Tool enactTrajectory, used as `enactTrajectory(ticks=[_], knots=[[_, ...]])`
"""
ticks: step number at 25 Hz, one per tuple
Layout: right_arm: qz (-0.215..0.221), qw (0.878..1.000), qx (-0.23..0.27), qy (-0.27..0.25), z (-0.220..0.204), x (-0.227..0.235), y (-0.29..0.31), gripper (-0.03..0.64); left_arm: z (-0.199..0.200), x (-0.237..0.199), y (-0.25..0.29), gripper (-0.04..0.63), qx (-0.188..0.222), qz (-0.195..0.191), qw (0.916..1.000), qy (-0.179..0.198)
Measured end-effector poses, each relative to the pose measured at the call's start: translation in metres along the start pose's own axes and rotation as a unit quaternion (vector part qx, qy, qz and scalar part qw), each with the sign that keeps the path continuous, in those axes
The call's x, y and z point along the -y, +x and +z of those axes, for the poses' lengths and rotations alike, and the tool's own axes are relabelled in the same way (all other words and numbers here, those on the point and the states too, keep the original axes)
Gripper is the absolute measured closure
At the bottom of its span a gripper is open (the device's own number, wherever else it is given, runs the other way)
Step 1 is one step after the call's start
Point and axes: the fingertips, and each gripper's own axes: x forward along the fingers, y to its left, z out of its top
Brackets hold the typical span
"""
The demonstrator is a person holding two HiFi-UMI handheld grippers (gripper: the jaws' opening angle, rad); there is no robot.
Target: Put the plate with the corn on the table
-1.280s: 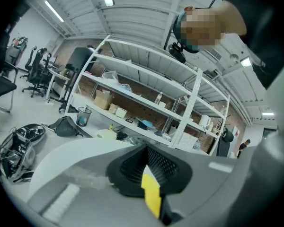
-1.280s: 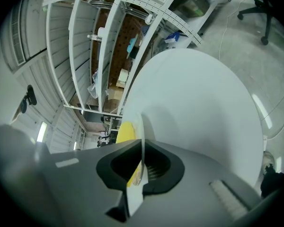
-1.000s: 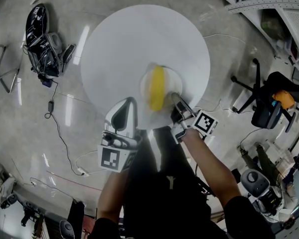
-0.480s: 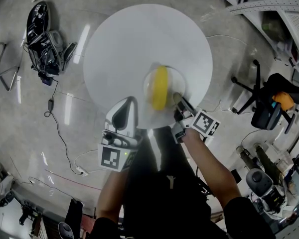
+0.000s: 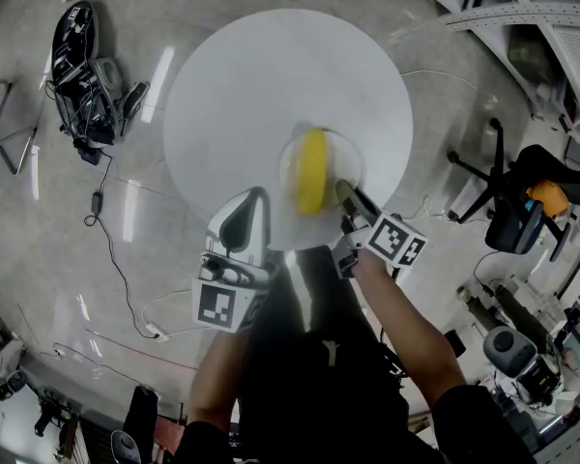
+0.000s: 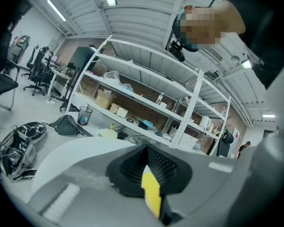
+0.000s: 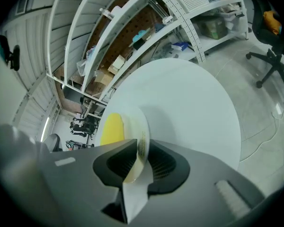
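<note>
The right tool (image 5: 346, 193) reaches onto the near edge of the round white tabletop (image 5: 271, 75). Its jaws have just been opening and now stand released, and the near rim of the plate (image 5: 344, 157) sits loosely in the gap between them. The plate lies flat on the tabletop just ahead of this tool, with the yellow corn (image 5: 311, 170) on it. The left tool (image 5: 254, 197) hangs beside the plate's left, apart from it, jaws clenched on nothing.
</note>
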Motion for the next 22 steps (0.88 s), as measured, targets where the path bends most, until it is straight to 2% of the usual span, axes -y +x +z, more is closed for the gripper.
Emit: enactTrajectory(ticks=[5, 12, 22], knots=[[-0.015, 0.999, 0.001, -0.045, 0.0004, -0.0034, -0.0015, 0.482, -0.0002, -0.0033, -0.0023, 0.592, -0.001, -0.002, 1.0000, 0.001], [-0.042, 0.994, 0.000, -0.097, 0.0028, -0.0018, -0.0053, 0.457, 0.0005, -0.0081, -0.0036, 0.592, 0.000, 0.005, 1.0000, 0.000], [-0.044, 0.990, -0.009, -0.131, 0.0016, -0.0022, -0.0046, 0.456, -0.0046, -0.0070, -0.0030, 0.592, -0.001, 0.006, 1.0000, -0.001]])
